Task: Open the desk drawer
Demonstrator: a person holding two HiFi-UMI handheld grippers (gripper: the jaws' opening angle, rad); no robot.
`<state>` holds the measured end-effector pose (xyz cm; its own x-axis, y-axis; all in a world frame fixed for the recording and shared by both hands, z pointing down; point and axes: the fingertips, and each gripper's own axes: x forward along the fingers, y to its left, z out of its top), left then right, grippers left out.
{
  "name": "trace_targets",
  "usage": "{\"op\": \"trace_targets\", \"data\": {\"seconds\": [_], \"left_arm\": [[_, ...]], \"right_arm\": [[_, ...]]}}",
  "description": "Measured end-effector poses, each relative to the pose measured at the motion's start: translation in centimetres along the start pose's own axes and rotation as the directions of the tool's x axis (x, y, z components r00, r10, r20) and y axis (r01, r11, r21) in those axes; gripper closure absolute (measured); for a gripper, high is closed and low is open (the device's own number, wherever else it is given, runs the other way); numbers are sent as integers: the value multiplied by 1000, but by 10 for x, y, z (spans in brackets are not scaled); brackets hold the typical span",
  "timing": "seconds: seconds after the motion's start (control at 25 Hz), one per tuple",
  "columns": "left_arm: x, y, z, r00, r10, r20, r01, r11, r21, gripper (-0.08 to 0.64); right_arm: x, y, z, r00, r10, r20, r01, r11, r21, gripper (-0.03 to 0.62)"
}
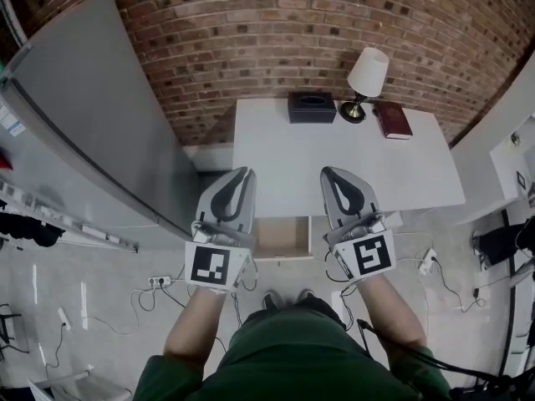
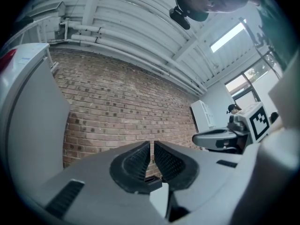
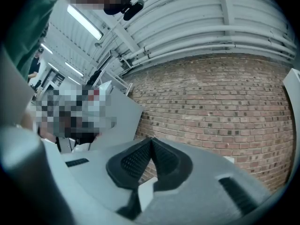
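Drawer (image 1: 282, 237) looks pulled out of the table (image 1: 351, 174) already, sitting right between left gripper (image 1: 243, 174) and right gripper (image 1: 327, 174), equally near. Fingers (image 2: 136, 159) on both clenched, empty.

The pale desk drawer (image 1: 282, 237) stands pulled out from the white desk (image 1: 334, 165).

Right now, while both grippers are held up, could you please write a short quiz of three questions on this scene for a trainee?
1. True or false: the drawer of the desk is already pulled out.
2. What stands between the black box and the red book? A. a lamp B. a mug C. a plant
3. Fill in: the right gripper is shut on ____.
Key: 1 true; 2 A; 3 nothing.
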<state>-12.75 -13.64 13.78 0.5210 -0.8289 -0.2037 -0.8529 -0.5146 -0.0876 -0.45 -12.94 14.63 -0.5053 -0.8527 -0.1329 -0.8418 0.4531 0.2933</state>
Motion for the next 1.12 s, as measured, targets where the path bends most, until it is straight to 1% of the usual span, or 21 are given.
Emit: {"op": "trace_targets", "data": {"seconds": [0.16, 0.24, 0.56, 0.72, 1.0, 1.12], "left_arm": [[1, -7, -5, 1000, -12, -19, 12, 1000, -8, 534], [1, -9, -7, 999, -20, -25, 19, 1000, -15, 534], [-1, -4, -2, 1000, -1, -2, 1, 1000, -18, 534], [-2, -3, 0, 1000, 7, 9, -6, 1000, -18, 534], [-5, -2, -7, 1000, 2, -19, -2, 1000, -31, 534], [-5, -1, -8, 1000, 5, -12, -5, 1000, -27, 534]], "right_arm": [[-4, 0, -3, 1000, 0, -10, 0, 1000, 25, 592], [-5, -1, -3, 1000, 2, 0, -2, 1000, 24, 592], [-6, -1, -4, 1000, -2, 0, 2, 999, 46, 592], [-5, 1, -3, 1000, 5, -3, -5, 999, 42, 594], [-5, 2, -3, 1000, 0, -5, 0, 999, 39, 594], [-6, 2, -5, 1000, -2, -10, 2, 999, 38, 594]]}}
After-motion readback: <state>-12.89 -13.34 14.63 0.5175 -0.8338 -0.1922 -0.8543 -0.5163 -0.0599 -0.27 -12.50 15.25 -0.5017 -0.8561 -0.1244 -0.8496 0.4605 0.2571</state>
